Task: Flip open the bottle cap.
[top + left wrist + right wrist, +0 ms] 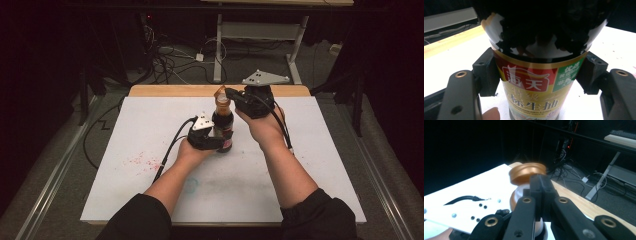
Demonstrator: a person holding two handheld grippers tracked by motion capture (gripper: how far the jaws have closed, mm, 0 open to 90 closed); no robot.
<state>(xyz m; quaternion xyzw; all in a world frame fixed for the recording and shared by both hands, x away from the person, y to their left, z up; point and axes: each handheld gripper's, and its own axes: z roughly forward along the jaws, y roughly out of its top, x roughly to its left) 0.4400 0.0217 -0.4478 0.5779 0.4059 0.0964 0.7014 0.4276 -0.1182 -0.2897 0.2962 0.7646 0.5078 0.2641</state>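
**Upright sauce bottle held at the middle of the bench**

A dark sauce bottle (223, 125) stands upright near the middle of the white bench (150, 125), its long axis vertical and its neck pointing up. The left tool (216, 142) grips the bottle's round body from the side, one black jaw pressed against each flank of the glossy red, gold and green label with its printed characters. The glass above the label is near black. At the top, the orange-gold flip cap (527, 172) is tilted open off the paler neck. The right tool (229, 93) sits at that cap with its jaws brought together; whether they pinch the cap's edge I cannot tell. Faint red specks (142, 161) mark the bench's left side.
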